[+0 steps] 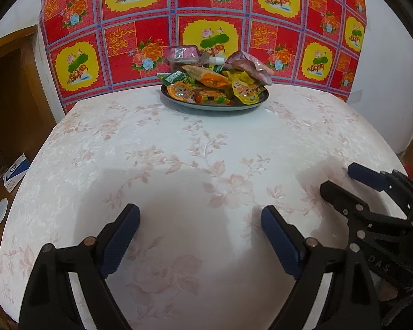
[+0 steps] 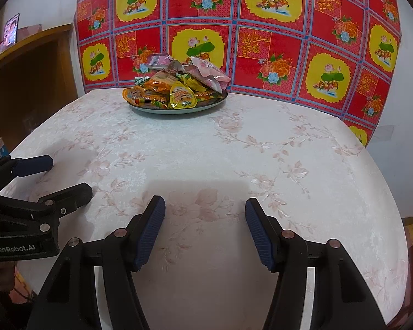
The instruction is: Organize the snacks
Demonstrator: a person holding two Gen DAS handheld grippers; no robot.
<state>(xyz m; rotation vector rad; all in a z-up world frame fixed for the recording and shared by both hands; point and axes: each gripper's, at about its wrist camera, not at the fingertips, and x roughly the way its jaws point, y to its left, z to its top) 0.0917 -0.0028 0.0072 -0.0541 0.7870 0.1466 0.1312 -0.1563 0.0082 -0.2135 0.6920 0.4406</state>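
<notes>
A dark plate (image 1: 250,104) heaped with snack packets (image 1: 214,81) stands at the far middle of the table; several orange, yellow, green and pink packets are piled on it. It also shows in the right wrist view (image 2: 176,109) with its snack packets (image 2: 176,88). My left gripper (image 1: 200,216) is open and empty, low over the near part of the table. My right gripper (image 2: 205,209) is open and empty beside it. The right gripper shows in the left wrist view (image 1: 338,177), and the left gripper in the right wrist view (image 2: 68,176).
The table (image 1: 179,143) has a white cloth with pale pink flowers. A red and yellow floral cloth (image 1: 206,13) hangs behind it. A brown wooden shelf (image 2: 35,63) stands to the left, with small boxes (image 1: 15,172) on the floor beside the table.
</notes>
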